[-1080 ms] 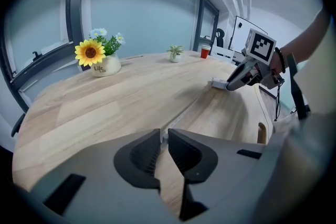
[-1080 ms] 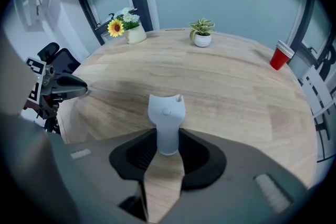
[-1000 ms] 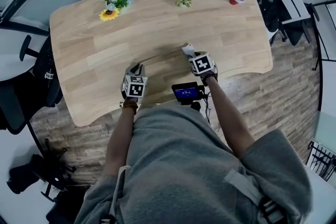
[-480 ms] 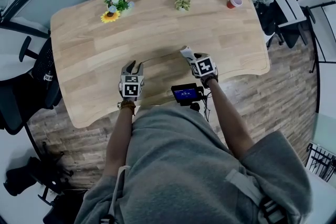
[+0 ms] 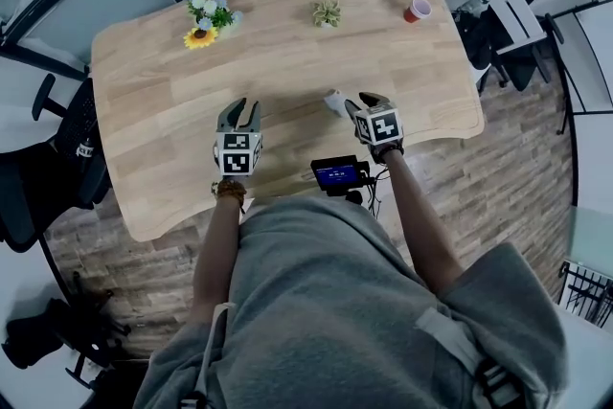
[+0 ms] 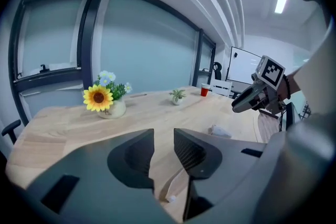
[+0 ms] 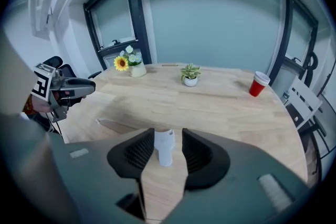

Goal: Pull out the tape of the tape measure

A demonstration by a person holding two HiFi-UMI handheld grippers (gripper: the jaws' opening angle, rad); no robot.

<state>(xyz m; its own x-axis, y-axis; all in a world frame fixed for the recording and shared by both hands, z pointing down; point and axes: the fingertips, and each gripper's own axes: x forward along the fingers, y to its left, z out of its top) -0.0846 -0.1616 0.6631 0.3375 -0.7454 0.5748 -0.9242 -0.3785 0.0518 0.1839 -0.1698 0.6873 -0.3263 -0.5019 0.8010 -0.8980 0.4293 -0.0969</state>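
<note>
The white tape measure (image 5: 334, 101) lies on the wooden table (image 5: 287, 62), just off the tips of my right gripper (image 5: 356, 102). In the right gripper view it (image 7: 164, 148) shows in the gap of my right gripper (image 7: 168, 139), with the pads clear of it. A thin strip of pulled-out tape (image 7: 113, 124) lies flat on the wood toward my left gripper (image 5: 239, 105). The left gripper view has that tape (image 6: 173, 186) under my left gripper (image 6: 164, 149), whose jaws hold nothing. Both pairs of jaws have just been opening and hang above the table.
A sunflower vase (image 5: 203, 14), a small potted plant (image 5: 326, 12) and a red cup (image 5: 415, 10) stand along the table's far side. A small device with a blue screen (image 5: 337, 172) sits at the near edge. Office chairs (image 5: 57, 139) flank the table.
Both grippers have lifted off the table and their jaws have spread. The left one has let go of the tape and the right one has released the tape measure, which stays on the wood.
</note>
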